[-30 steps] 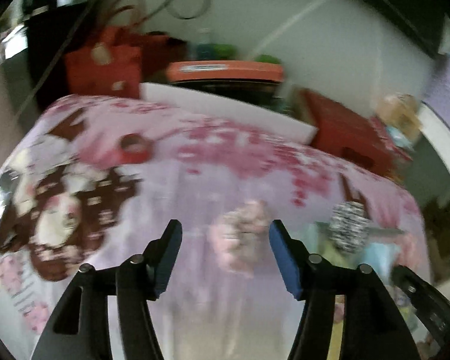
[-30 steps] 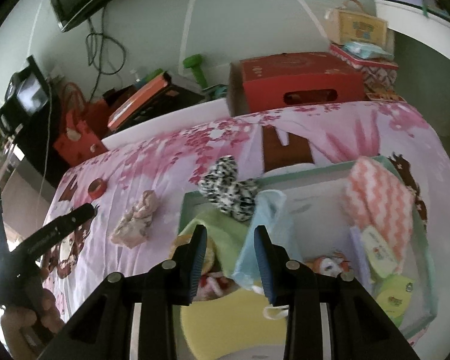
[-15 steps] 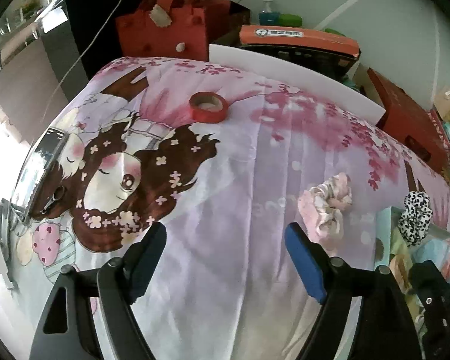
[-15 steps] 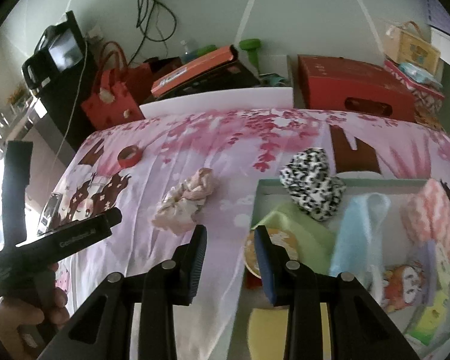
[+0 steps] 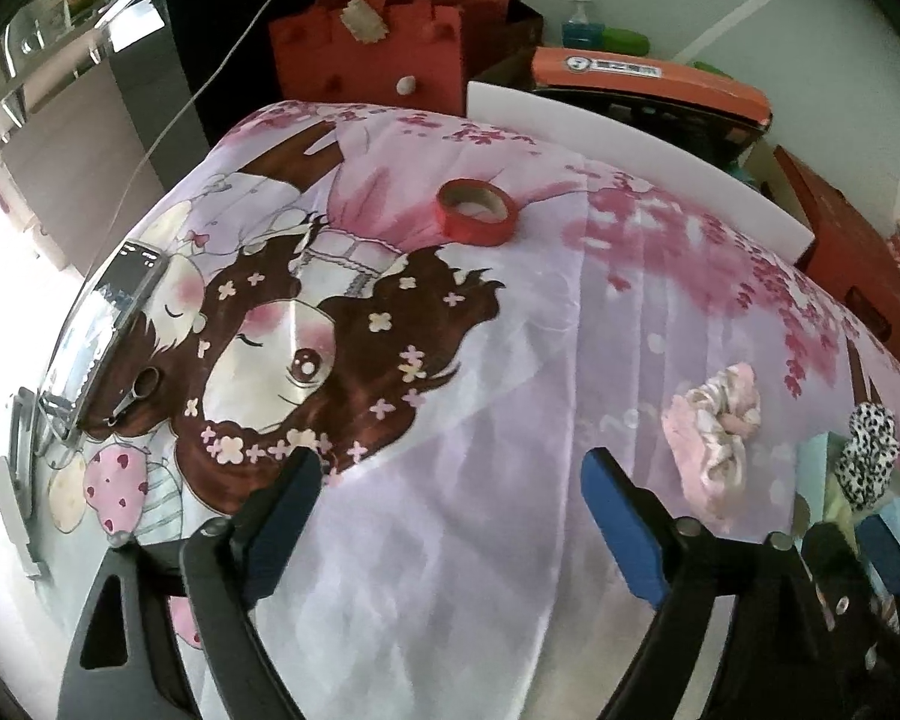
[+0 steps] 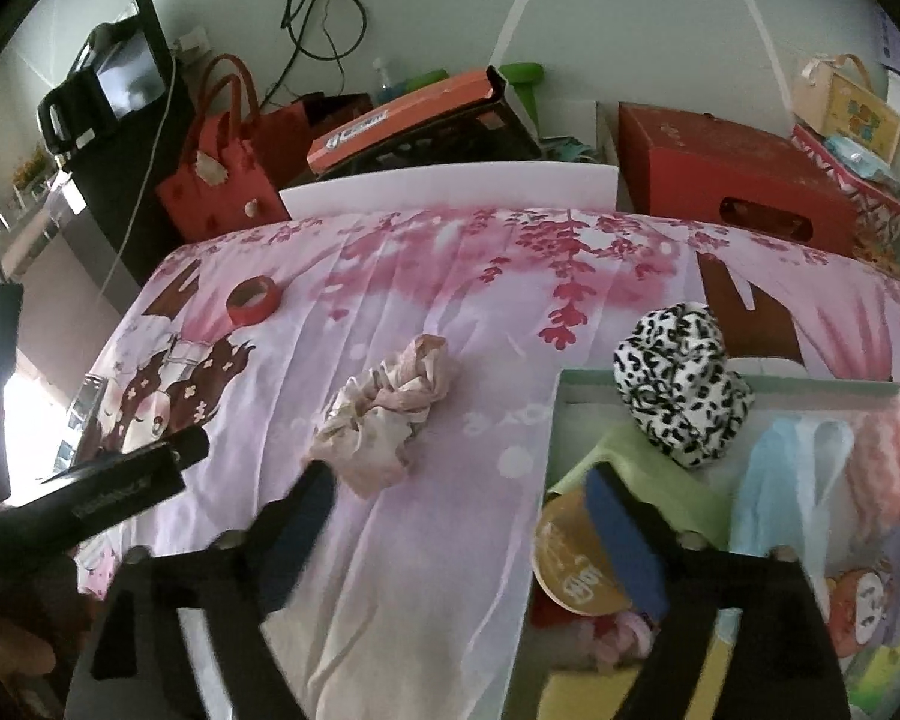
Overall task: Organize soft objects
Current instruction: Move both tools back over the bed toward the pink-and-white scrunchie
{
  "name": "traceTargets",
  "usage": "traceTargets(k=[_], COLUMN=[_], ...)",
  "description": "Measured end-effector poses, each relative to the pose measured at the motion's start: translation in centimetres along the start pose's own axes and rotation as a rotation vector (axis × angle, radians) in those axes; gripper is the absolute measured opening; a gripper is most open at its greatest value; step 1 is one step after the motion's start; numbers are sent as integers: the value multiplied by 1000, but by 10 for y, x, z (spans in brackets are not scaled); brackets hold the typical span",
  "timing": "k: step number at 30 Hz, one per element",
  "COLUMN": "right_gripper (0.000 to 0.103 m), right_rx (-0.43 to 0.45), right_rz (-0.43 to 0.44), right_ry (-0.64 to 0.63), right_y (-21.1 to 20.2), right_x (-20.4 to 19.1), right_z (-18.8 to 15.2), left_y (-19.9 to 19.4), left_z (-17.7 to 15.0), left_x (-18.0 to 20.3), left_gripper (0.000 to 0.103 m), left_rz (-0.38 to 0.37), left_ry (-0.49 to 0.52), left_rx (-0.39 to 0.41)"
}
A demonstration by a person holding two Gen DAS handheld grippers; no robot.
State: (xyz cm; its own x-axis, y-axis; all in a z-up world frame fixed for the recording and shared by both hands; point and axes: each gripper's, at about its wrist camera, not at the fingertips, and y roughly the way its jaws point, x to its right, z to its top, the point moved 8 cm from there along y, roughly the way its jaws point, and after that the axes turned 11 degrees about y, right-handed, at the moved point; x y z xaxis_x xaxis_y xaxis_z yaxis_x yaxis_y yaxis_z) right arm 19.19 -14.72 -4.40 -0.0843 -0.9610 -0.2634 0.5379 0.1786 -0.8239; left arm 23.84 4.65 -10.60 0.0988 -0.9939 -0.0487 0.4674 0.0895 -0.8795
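A pale pink floral scrunchie (image 6: 384, 426) lies on the pink bedspread (image 6: 450, 276), left of a pale green storage box (image 6: 558, 396); it also shows in the left wrist view (image 5: 714, 420). A black-and-white leopard scrunchie (image 6: 681, 390) rests on the box's far-left rim, also visible in the left wrist view (image 5: 867, 456). The box holds cloths and soft toys. My right gripper (image 6: 456, 498) is open and empty, just in front of the pink scrunchie. My left gripper (image 5: 444, 492) is open and empty over bare bedspread, left of the scrunchie.
A red tape roll (image 5: 477, 210) sits on the bedspread at the far left, also in the right wrist view (image 6: 253, 299). A phone (image 5: 114, 318) lies at the left edge. A red bag (image 6: 219, 174), orange-lidded case (image 6: 402, 114) and red box (image 6: 732, 174) stand behind the bed.
My left gripper has pulled back left, away from the pink scrunchie, and stays open. My right gripper has swung left from over the box toward the scrunchie and opened wide.
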Motion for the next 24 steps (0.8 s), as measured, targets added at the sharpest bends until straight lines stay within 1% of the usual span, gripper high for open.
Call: traceTargets(k=[1, 2, 5, 9, 12, 18, 20, 24], right_gripper=[101, 103, 103, 103, 103, 103, 103, 103], right_rx=[0, 1, 1, 14, 24, 38, 31, 7], right_rz=[-6, -8, -10, 1, 3, 27, 23, 30], right_ry=[-8, -13, -24, -36, -51, -50, -55, -66], right_y=[2, 4, 9, 12, 15, 24, 30, 42], right_x=[-1, -2, -8, -16, -25, -39, -41, -46], right_z=[0, -1, -2, -1, 0, 3, 2, 0], left_y=[1, 3, 6, 8, 15, 34, 38, 42], left_z=[1, 3, 9, 18, 22, 32, 35, 46], left_x=[-3, -6, -10, -13, -15, -27, -32, -42], left_gripper=[98, 99, 99, 99, 99, 99, 99, 99], left_rz=[0, -3, -12, -44, -70, -108, -106, -60], left_ry=[-8, -16, -29, -45, -60, -126, -141, -138], left_rx=[-1, 1, 13, 42, 42, 48, 55, 97])
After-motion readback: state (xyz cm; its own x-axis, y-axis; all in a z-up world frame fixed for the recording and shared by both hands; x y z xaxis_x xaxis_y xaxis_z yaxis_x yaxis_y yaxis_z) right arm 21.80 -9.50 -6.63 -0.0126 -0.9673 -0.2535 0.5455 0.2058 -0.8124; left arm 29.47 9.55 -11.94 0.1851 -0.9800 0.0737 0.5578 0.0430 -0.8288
